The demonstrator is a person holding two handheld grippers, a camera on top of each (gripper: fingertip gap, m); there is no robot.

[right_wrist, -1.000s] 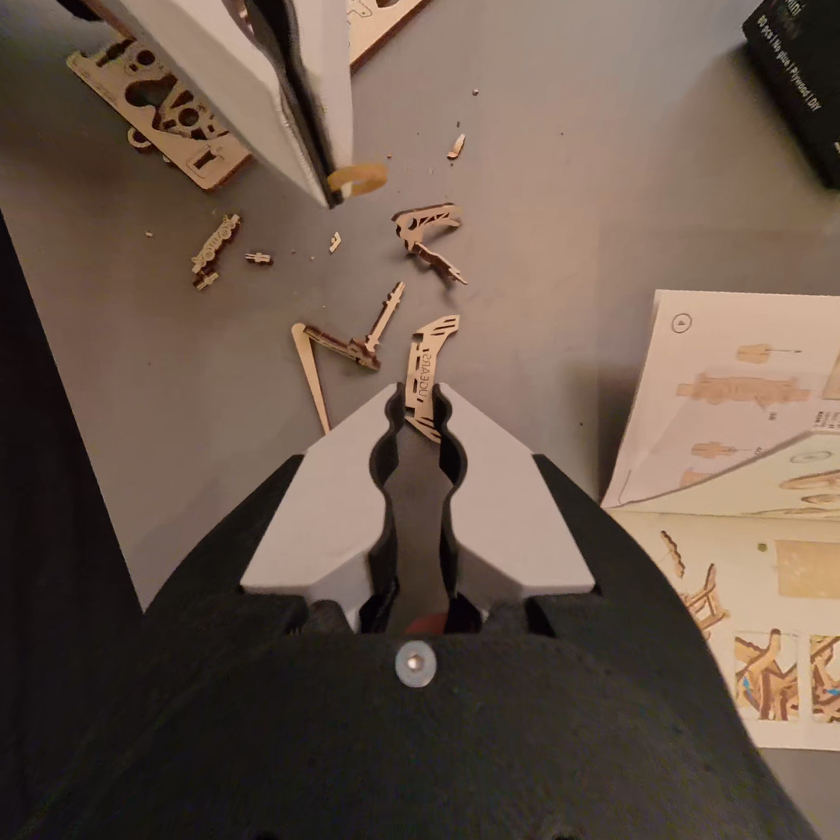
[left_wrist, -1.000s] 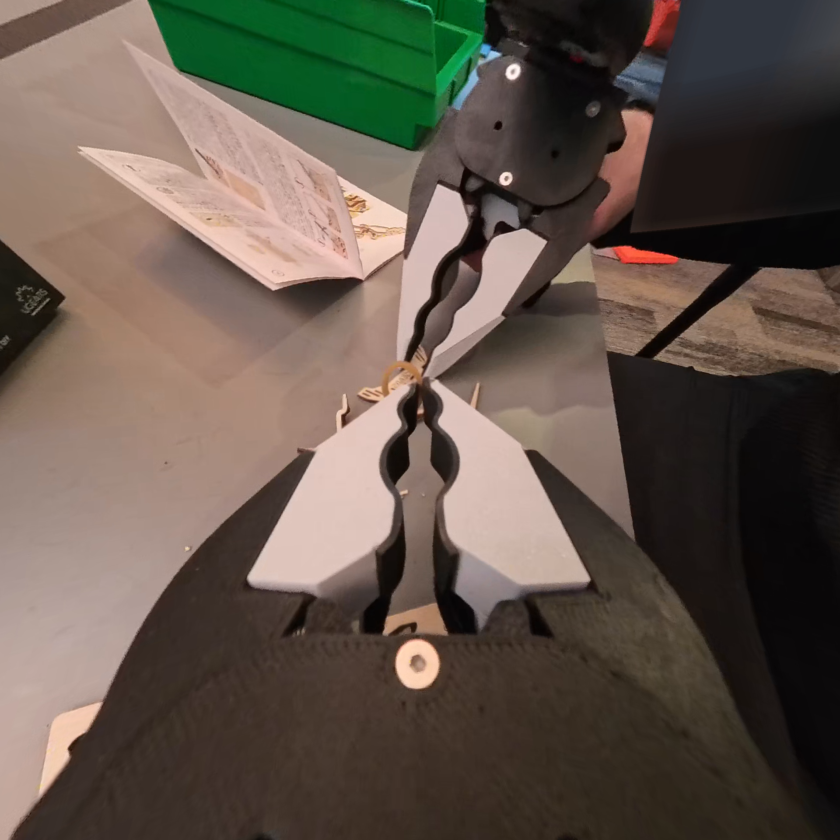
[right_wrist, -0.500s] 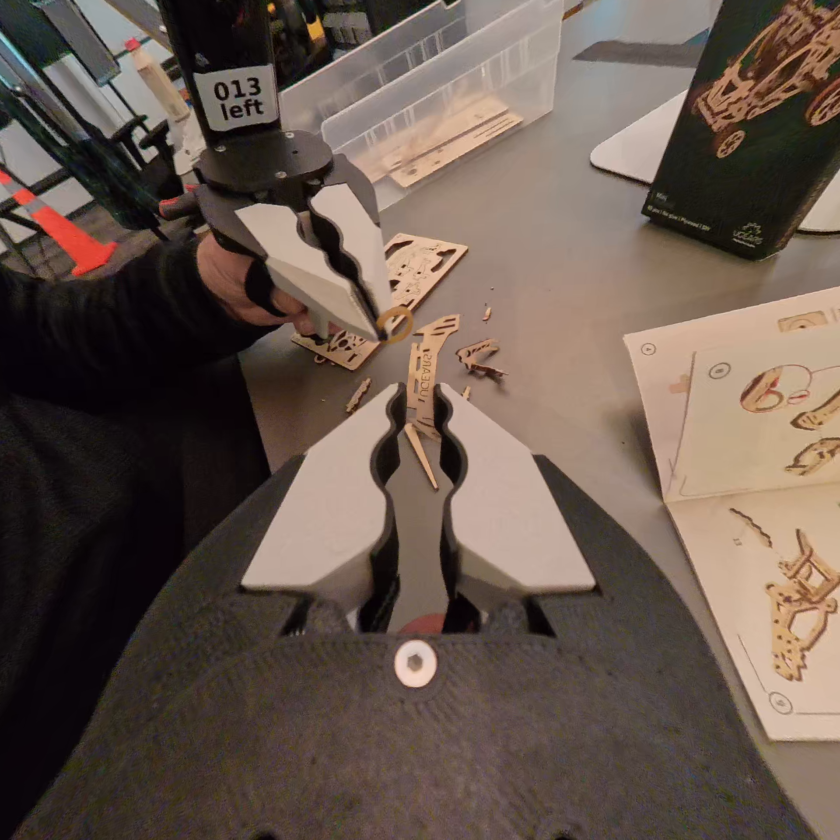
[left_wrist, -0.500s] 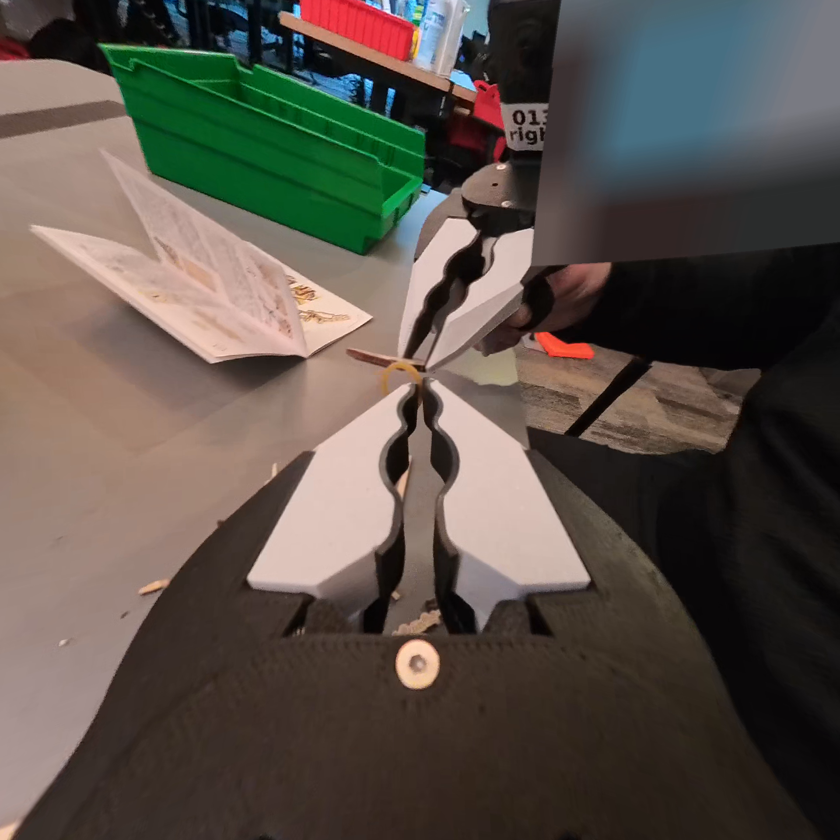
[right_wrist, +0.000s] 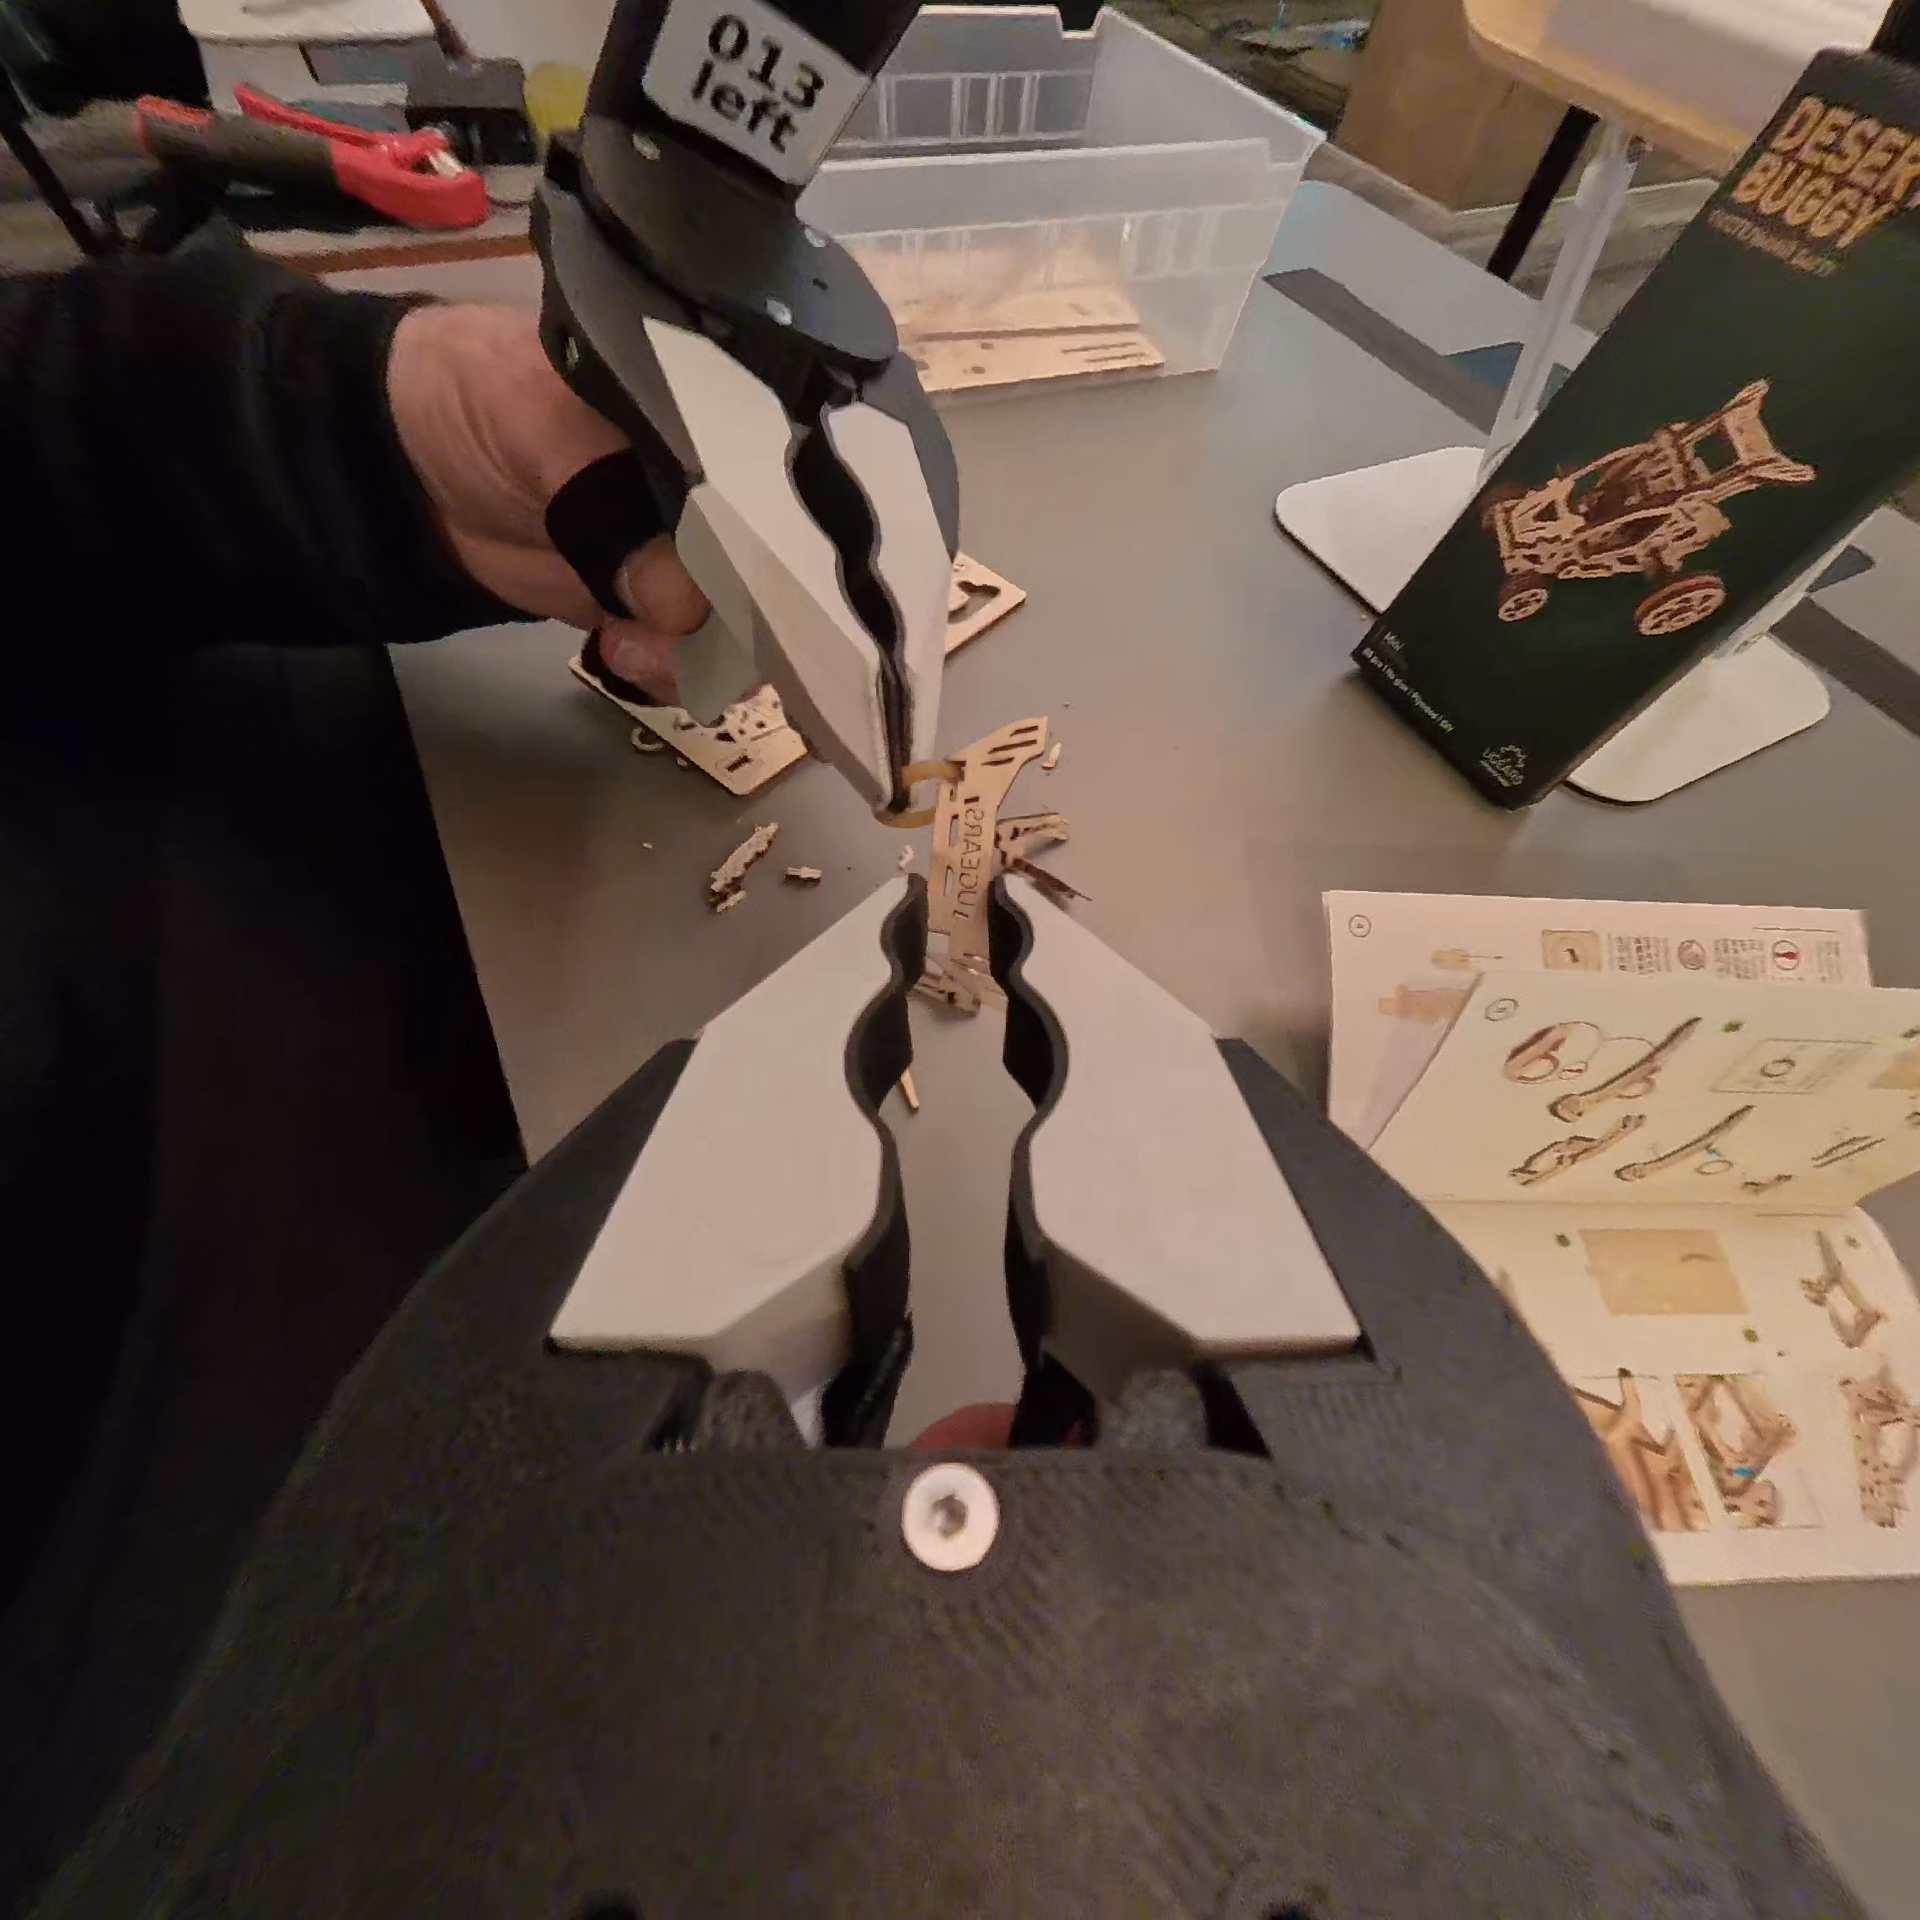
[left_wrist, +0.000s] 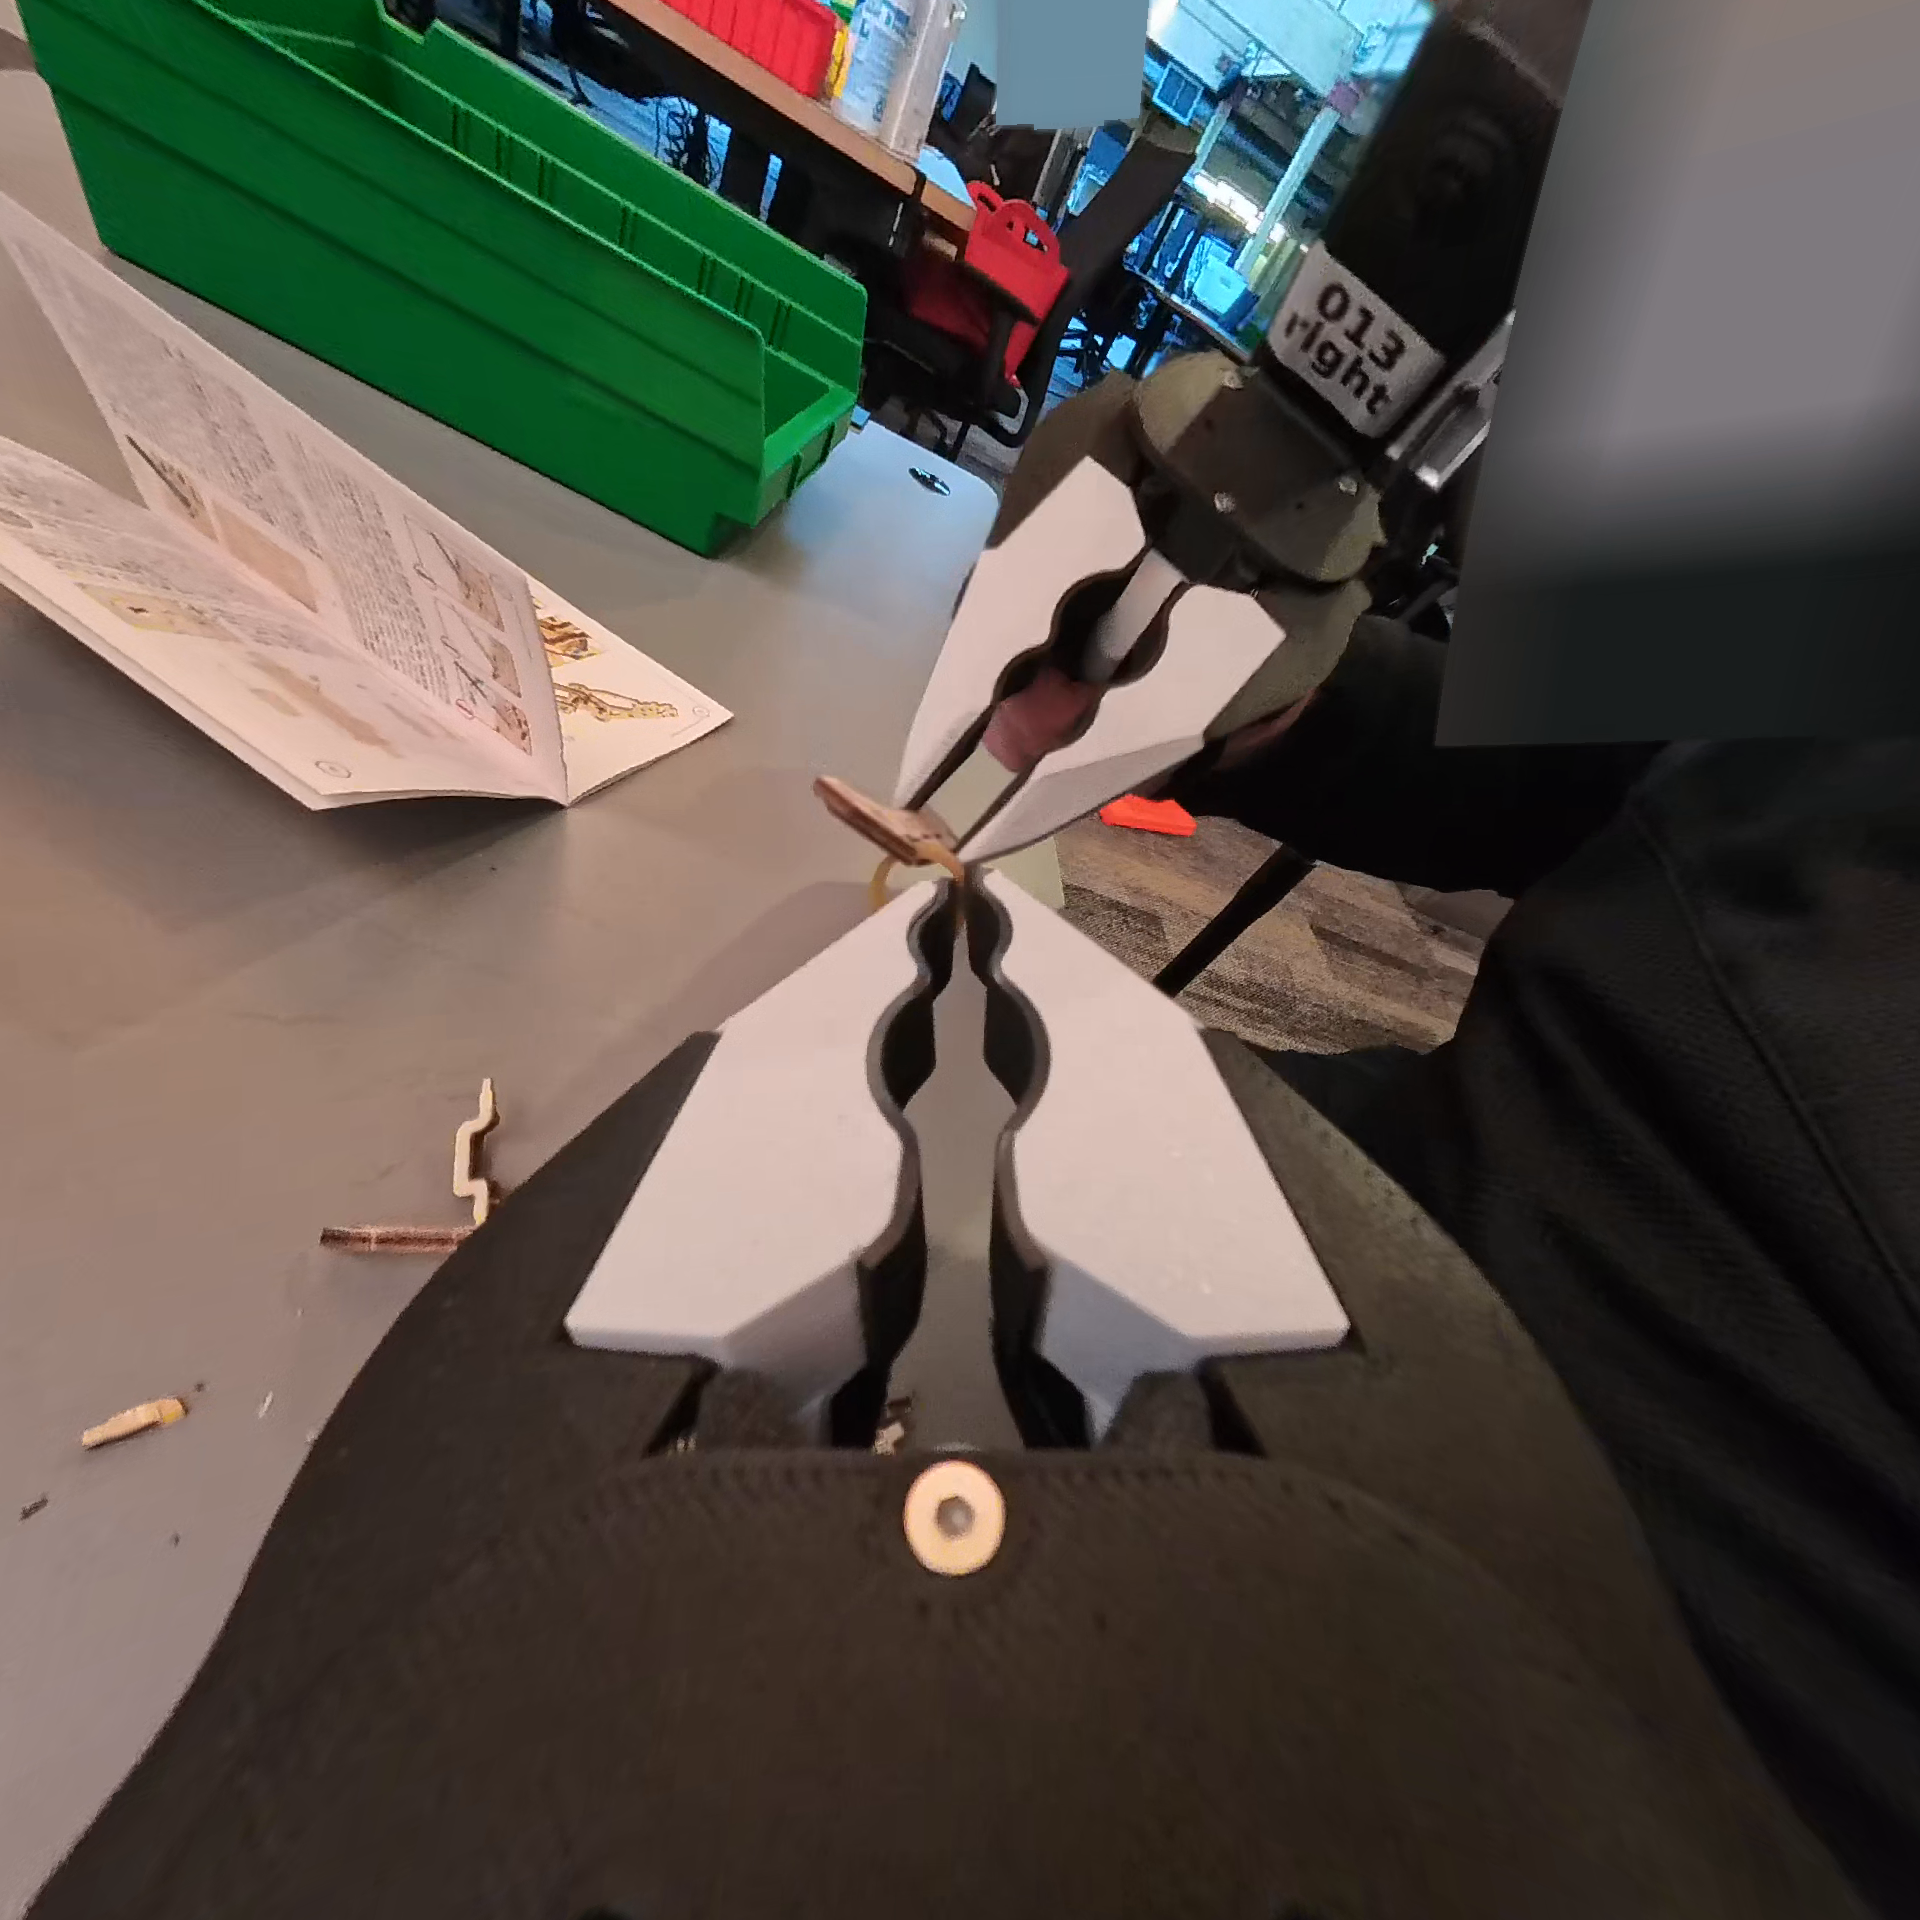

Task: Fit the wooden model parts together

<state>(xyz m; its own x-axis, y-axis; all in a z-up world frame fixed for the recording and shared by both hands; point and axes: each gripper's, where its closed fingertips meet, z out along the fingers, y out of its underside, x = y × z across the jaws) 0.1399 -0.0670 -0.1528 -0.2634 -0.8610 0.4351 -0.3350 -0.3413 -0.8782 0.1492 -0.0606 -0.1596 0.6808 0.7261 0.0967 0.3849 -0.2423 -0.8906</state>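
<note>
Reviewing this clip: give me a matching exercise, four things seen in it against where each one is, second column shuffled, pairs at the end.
Things:
1. small wooden ring
2. flat wooden strip part
3. green bin
4. open instruction booklet

Places:
A. lying on the grey table, pages spread
B. pinched at the tips of the left gripper
C. at the far edge of the table, behind the booklet
D. clamped between the fingers of the right gripper

Pairs: 1-B, 2-D, 3-C, 4-A

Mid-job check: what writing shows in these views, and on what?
Not quoting any; it stands on:
White tag, left hand-held gripper.
White tag, right hand-held gripper.
Flat pale wooden part: cut-out letters.
Dark green cardboard box: printed title.
Open white paper booklet: too small.
</note>
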